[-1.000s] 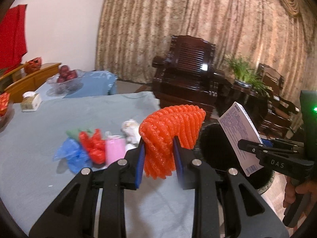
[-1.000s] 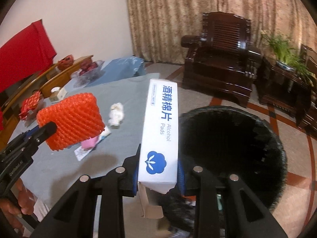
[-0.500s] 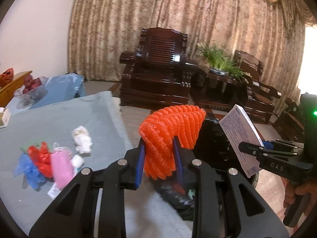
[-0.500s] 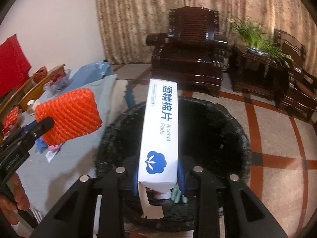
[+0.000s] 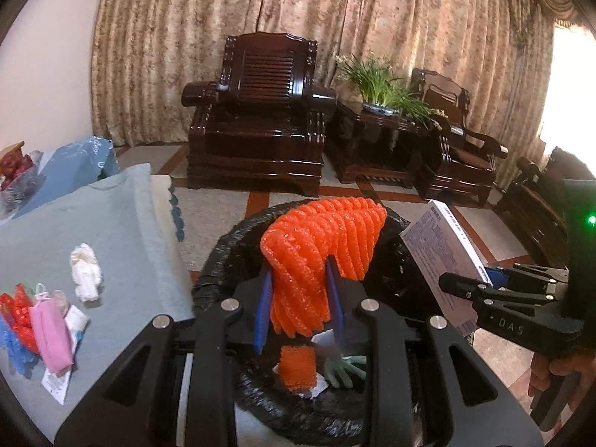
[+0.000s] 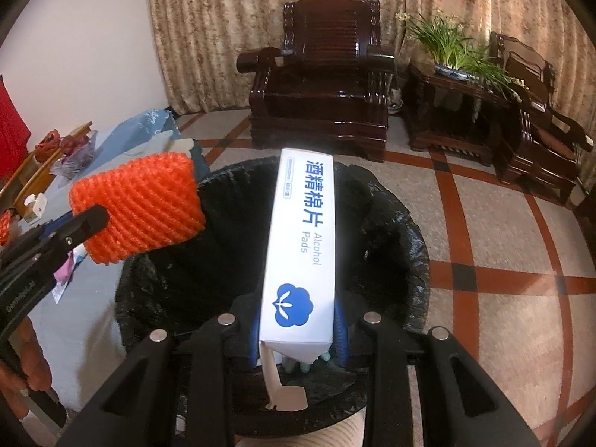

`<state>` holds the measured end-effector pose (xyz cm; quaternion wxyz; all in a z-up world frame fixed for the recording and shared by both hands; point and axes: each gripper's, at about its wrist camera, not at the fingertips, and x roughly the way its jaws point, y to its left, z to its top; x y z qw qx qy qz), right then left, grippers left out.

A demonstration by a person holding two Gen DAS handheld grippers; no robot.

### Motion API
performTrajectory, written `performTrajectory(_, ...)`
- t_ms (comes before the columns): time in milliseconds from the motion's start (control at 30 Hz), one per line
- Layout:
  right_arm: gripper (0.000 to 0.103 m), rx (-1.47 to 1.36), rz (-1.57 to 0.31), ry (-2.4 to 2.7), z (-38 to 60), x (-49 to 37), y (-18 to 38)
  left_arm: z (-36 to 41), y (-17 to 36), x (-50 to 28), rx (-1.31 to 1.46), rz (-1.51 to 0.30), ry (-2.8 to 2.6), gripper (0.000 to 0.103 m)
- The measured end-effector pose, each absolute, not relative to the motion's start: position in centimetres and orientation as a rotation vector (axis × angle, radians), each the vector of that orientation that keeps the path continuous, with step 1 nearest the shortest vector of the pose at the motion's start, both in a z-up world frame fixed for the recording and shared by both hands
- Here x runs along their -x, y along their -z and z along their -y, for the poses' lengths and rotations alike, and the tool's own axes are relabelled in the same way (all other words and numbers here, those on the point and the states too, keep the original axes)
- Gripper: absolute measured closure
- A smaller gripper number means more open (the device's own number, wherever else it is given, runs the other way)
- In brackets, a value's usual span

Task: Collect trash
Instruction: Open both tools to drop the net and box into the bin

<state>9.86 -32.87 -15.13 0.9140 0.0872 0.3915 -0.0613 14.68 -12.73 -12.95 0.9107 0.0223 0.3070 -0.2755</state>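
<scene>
Both views are evenly lit by soft daylight. In the left wrist view a window [image 5: 570,85] far right of the claw [image 5: 298,298] is blown out white. Fisheye bending curves the curtains [image 6: 260,18], dark vignette fills the corners, and the armchair [image 6: 320,74] shows glossy glare. Focus is fairly sharp.

The bin [image 5: 223,257] is standing just right of the table [image 5: 123,231]; foam net [image 5: 320,257] and box [image 6: 301,238] are hanging over its mouth, armchair [image 5: 260,111] sitting behind
</scene>
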Motion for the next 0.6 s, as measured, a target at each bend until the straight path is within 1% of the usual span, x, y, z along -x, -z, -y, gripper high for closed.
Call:
performTrajectory(67, 0.074, -0.18, -0.816, 0.13, 33.2, -10.0, 15.5, 13.2, 13.4, -15.0, -0.043, -0.647, 0.578, 0.076)
performTrajectory(100, 0.073, -0.178, -0.821, 0.133, 33.2, -10.1, 15.6, 13.4, 13.7, -15.1, -0.043, -0.654, 0.581, 0.074)
performTrajectory(133, 0.073, -0.177, -0.823, 0.136, 33.3, -10.1, 15.7, 13.6, 13.8, -15.1, -0.042, -0.658, 0.583, 0.069)
performTrajectory(167, 0.071, -0.175, -0.825, 0.139, 33.5, -10.1, 15.9, 13.6, 13.9, -15.2, -0.038, -0.663, 0.587, 0.066)
performTrajectory(233, 0.065, -0.172, -0.831, 0.154, 33.6, -10.2, 16.1, 13.5, 14.1, -15.3, -0.035, -0.671, 0.595, 0.054)
performTrajectory(267, 0.058, -0.176, -0.834, 0.159, 33.8, -10.2, 16.2, 13.4, 14.2, -15.2, -0.036, -0.674, 0.595, 0.051)
performTrajectory(333, 0.052, -0.178, -0.831, 0.162, 33.9, -10.1, 16.3, 12.9, 14.2, -15.2, -0.029, -0.676, 0.59, 0.043)
performTrajectory(367, 0.044, -0.175, -0.827, 0.168, 33.8, -9.9, 16.2, 12.6, 14.2, -15.2, -0.024, -0.675, 0.587, 0.042)
performTrajectory(400, 0.033, -0.174, -0.821, 0.17, 33.8, -9.8, 16.2, 12.2, 14.0, -15.2, -0.018, -0.672, 0.58, 0.037)
performTrajectory(433, 0.026, -0.174, -0.814, 0.171, 33.8, -9.7, 16.1, 11.9, 13.9, -15.1, -0.016, -0.667, 0.572, 0.032)
performTrajectory(467, 0.012, -0.173, -0.805, 0.174, 33.7, -9.5, 16.0, 11.4, 13.7, -15.0, -0.013, -0.659, 0.562, 0.029)
performTrajectory(500, 0.006, -0.17, -0.787, 0.182, 33.6, -9.4, 15.8, 11.0, 13.6, -15.0, -0.009, -0.654, 0.553, 0.025)
performTrajectory(600, 0.006, -0.176, -0.758, 0.163, 33.0, -9.1, 15.2, 9.0, 12.9, -14.6, 0.016, -0.632, 0.517, 0.015)
